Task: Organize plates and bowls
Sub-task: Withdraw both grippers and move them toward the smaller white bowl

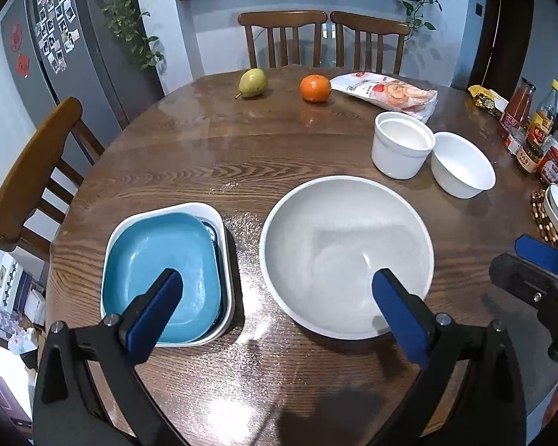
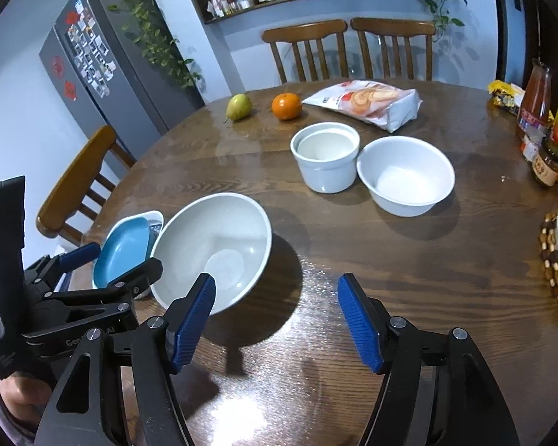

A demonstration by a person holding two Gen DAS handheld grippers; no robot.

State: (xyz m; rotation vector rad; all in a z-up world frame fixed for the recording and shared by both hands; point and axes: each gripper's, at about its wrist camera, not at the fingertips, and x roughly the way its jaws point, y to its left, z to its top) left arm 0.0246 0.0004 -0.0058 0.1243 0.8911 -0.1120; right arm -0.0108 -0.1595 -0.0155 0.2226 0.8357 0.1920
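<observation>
Progress, judged: plates look sorted; blue square plate (image 1: pixel 160 256) nested in white rectangular dish (image 1: pixel 219 223) at desk (image 1: pixel 212 156) near-left edge, dark plate edge showing under it.

Large grey-white bowl (image 1: pixel 348 252) just right of the stack, alone. Straight-sided white bowl (image 1: pixel 401 145) and round white bowl (image 1: pixel 461 165) touching, farther right, not yet nested.

Left tool (image 1: pixel 277 319) wide, empty. Right tool (image 2: pixel 275 319) apart, empty.

Hard to read: plate count under blue one; white dish on beaded mat (image 2: pixel 556 260) cut off at frame edge.

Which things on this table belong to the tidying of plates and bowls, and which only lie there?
For the job: blue plate in white square dish, large bowl, white cup, small bowl.
Lying about: pear, orange, snack bag, sauce bottles.
</observation>
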